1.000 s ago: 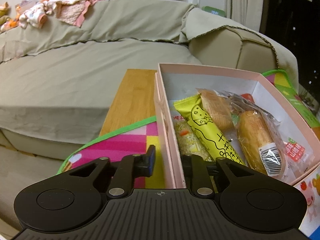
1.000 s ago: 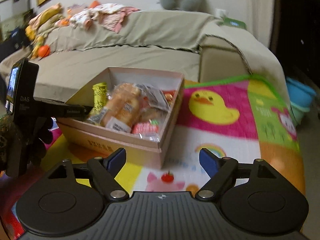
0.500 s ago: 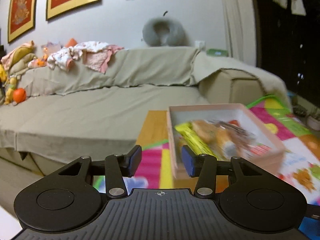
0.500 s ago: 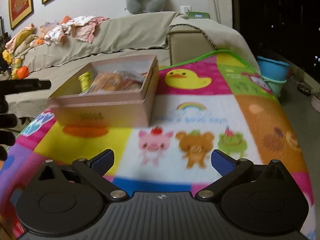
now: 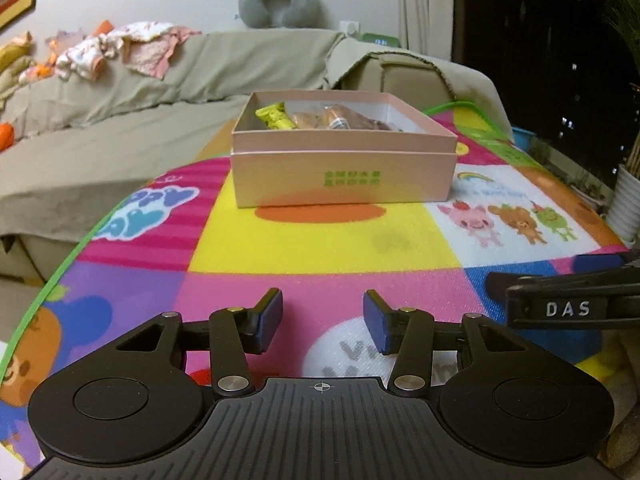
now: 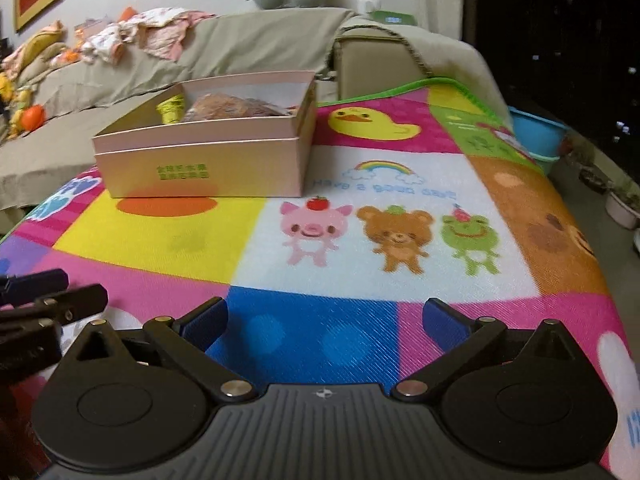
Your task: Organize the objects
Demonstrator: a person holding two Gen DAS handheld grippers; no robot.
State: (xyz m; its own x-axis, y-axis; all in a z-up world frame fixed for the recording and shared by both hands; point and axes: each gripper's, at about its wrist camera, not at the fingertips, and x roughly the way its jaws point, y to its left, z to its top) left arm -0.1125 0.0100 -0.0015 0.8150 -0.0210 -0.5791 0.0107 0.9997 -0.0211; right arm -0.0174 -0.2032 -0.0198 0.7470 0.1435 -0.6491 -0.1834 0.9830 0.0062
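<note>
An open pink box stands on the colourful play mat, far ahead of both grippers. Inside it lie a yellow snack packet and several wrapped breads. My left gripper hovers open over the mat's near part, with nothing between its blue pads. In the right wrist view the same box sits ahead to the left, and my right gripper is wide open and empty over a blue square of the mat. Each gripper's black fingers show at the other view's edge.
A beige covered sofa runs behind the mat, with loose clothes and a grey neck pillow on top. A blue basin and a white plant pot stand off the mat's right side.
The left gripper let go of the box's wall, opened, and drew well back from it. The right gripper opened wider and also pulled back and lower.
</note>
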